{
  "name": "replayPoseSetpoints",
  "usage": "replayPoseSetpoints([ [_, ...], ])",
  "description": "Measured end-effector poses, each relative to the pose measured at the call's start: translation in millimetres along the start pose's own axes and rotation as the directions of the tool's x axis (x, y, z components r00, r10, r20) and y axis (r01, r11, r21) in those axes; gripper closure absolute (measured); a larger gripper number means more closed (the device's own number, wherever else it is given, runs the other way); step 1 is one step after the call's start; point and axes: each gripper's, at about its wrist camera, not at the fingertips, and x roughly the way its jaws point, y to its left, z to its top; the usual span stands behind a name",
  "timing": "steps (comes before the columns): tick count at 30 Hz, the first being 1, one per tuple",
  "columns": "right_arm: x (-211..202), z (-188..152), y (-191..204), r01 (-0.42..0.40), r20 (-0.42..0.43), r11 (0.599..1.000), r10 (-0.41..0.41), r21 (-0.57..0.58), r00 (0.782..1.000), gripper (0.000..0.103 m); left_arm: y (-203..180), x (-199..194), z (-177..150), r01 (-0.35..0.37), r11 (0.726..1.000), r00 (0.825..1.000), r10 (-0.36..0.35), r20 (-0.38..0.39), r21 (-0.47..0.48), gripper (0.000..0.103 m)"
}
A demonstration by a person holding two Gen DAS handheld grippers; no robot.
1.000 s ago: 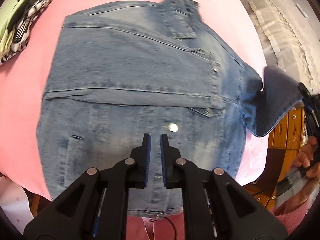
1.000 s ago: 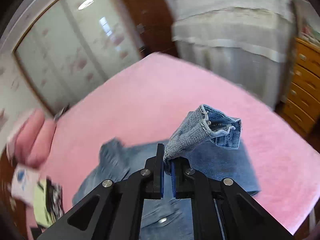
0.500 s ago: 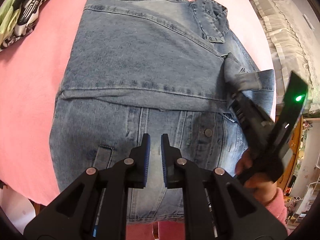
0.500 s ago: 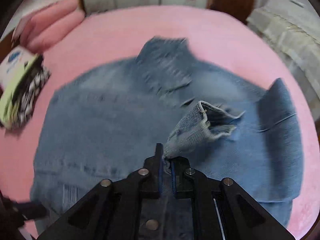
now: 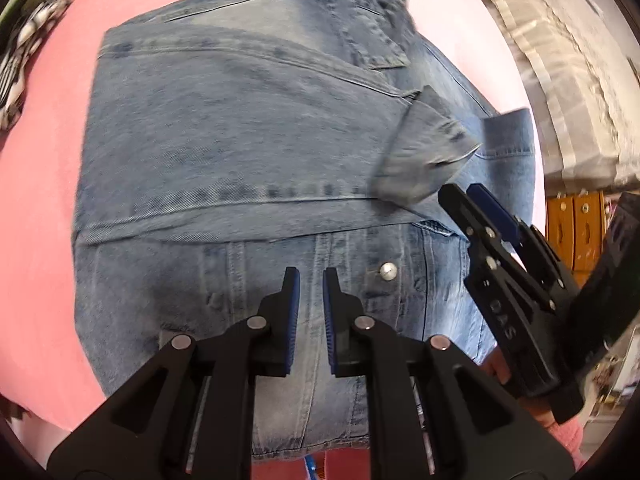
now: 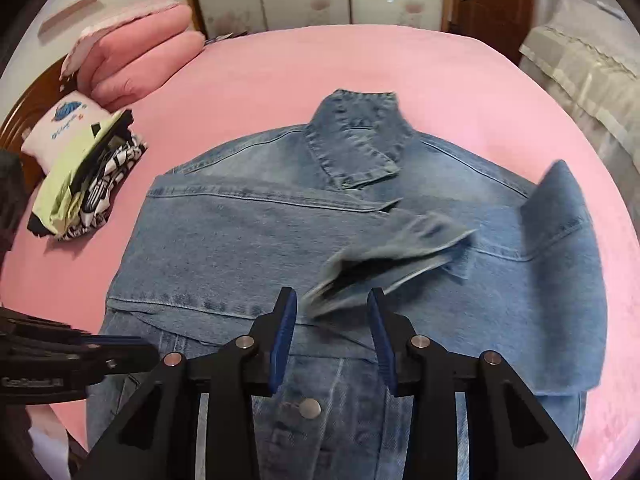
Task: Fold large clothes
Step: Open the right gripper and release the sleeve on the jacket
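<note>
Now | denim jacket [image 6: 248, 248] sleeve cuff [image 6: 396, 252]: dropped at 12 o'clock off right gripper [image 6: 332, 320], jaws just opened, empty | left gripper [image 5: 311, 292]: nearly shut, empty, at 9 o'clock.

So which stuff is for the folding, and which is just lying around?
For the folding:
- jacket
- its cuff, just dropped on the jacket as the right gripper opened its fingers
- left gripper, shut, holding nothing

Just lying around:
- clothes pile
- pink pillows
- pink bed, which holds it all up
</note>
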Motion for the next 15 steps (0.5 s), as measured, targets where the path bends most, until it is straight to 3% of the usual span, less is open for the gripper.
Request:
replayPoseSetpoints([
  [5,-7,-17,-33,0.026,-0.041,0.993,-0.022,0.118,0.999,0.065,-33,11,14,-0.005,0.996,1.000,0.005,0.001,0.094,0.089],
  [6,-9,-20,-40,0.035,-0.054,0.990,-0.027,0.137,0.998,0.065,-38,14,16,-0.007,0.994,1.000,0.007,0.001,0.109,0.078],
  [7,-11,-25,-48,0.040,-0.063,0.987,-0.030,0.158,0.998,0.065,-45,17,19,-0.011,0.992,1.000,0.011,0.002,0.127,0.060],
  [9,-14,-34,-64,0.057,-0.076,0.980,-0.043,0.189,0.996,0.065,-57,24,24,0.003,0.986,1.000,-0.002,-0.003,0.165,0.042],
  [11,-18,-43,-81,0.088,-0.096,0.976,-0.070,0.199,0.993,0.065,-70,34,29,0.024,0.979,1.000,-0.019,-0.023,0.200,0.042],
  [15,-25,-61,-114,0.139,-0.151,0.968,-0.108,0.209,0.983,0.065,-92,56,35,-0.046,0.962,0.998,0.056,-0.031,0.270,0.042],
])
